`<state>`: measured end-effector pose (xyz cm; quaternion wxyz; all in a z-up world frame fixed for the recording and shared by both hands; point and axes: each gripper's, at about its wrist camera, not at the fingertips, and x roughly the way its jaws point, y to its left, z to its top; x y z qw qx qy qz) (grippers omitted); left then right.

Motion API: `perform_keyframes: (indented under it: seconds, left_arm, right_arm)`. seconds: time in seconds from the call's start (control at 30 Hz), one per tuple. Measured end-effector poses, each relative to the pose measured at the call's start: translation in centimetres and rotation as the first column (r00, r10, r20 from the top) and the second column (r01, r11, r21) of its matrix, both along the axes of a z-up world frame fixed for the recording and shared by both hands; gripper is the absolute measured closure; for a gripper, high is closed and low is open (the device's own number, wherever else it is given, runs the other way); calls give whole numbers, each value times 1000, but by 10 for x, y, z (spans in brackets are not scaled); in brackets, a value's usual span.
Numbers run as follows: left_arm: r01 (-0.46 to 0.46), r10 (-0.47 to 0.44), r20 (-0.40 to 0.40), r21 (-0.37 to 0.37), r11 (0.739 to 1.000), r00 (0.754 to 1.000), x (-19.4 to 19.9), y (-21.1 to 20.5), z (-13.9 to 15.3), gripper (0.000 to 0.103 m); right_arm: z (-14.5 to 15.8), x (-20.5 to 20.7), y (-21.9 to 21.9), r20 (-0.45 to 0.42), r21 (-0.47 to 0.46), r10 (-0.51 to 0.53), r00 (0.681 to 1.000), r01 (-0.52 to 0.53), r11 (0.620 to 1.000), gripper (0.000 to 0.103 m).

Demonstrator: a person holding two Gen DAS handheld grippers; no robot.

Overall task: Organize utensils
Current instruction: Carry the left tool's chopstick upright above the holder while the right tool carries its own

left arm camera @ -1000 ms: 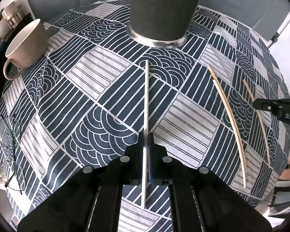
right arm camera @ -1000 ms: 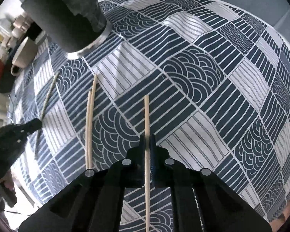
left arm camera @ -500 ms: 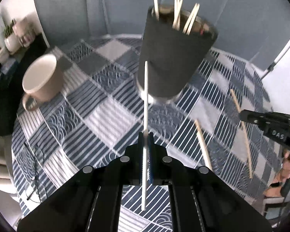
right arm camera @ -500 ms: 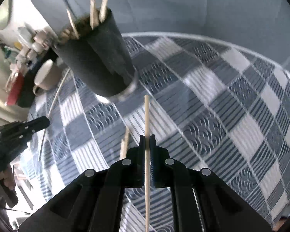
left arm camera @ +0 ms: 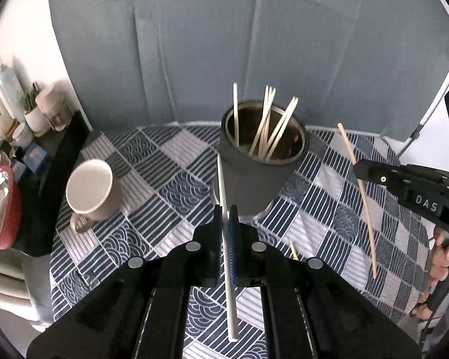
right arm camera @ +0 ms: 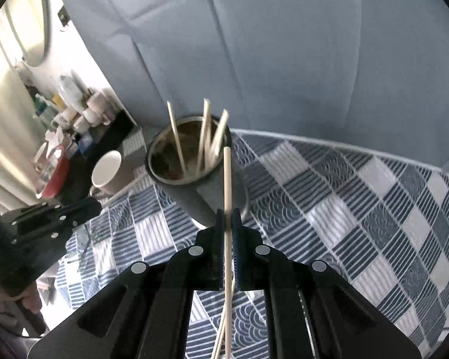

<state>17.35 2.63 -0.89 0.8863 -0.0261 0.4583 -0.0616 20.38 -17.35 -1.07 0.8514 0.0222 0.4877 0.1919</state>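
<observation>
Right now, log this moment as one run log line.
left gripper: shut on chopstick | right gripper: shut on chopstick | holder: upright, chopsticks inside | next: drop both in

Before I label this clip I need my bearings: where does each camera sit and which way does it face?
Left wrist: rides the left gripper, looks down along its fingers at the holder and mug; its shut jaws pinch a chopstick; right gripper shows.
Right wrist: rides the right gripper, faces the same holder; shut jaws pinch another chopstick; left gripper shows.
Shared: holder, mug, tablecloth.
</observation>
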Motion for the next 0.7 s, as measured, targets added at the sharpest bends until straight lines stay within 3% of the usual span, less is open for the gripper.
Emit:
perform_keyframes:
  seconds: [0.23,0.47,0.7]
  left_arm:
    - [-35,37,27,-76,997,999,-5,14,29,103]
    - [-47,56,59,-144,988,997,-11,28,50,103]
    - [-51,54,25,-97,994,998,-9,27,38,103]
  right_arm:
    - [26,8,6,44,17,17,999,-18,1000,98]
    - [31,9,13,50,38,34,998,-35,999,98]
    - [18,4,19,26,38,53,998,-54,998,98]
